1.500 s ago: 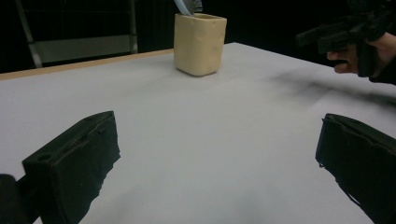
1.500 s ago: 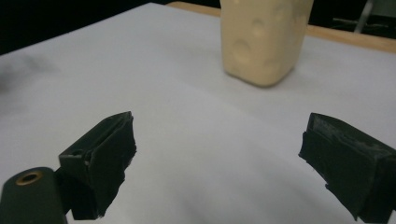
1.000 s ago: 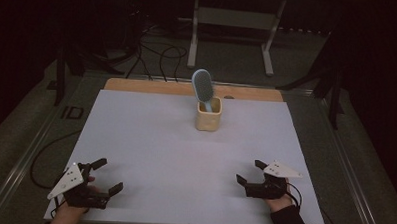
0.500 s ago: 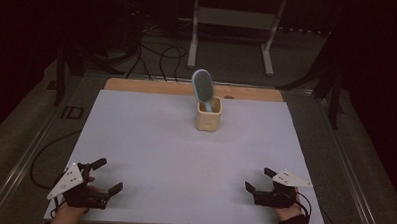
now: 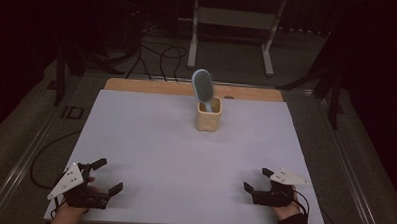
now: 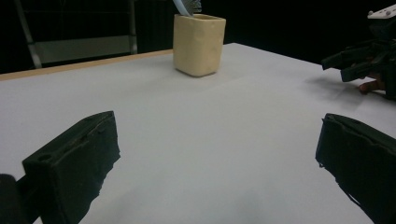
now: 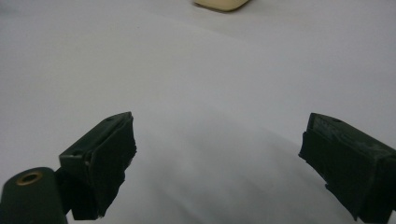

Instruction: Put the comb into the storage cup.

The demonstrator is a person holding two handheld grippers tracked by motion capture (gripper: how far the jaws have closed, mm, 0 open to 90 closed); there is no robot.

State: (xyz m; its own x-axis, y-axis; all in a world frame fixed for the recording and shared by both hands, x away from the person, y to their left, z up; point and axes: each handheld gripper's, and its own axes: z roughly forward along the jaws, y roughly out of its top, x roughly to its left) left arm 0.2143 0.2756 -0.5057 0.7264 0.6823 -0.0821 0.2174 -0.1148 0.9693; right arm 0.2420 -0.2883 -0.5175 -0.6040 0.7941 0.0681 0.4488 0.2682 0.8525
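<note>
On the white table sheet (image 5: 185, 156) in the dark room, the left gripper (image 5: 100, 178) and right gripper (image 5: 256, 181) rested empty at the near corners, jaws spread, seemingly ready to approach the far cream square cup (image 5: 208, 114), whose grey-blue oval hairbrush (image 5: 202, 86) stood handle-down inside.

cream cup (image 5: 208, 117) | upright, near the table's (image 5: 150, 140) far edge | grey-blue hairbrush (image 5: 202, 86) standing in it, head up, leaning left
</note>
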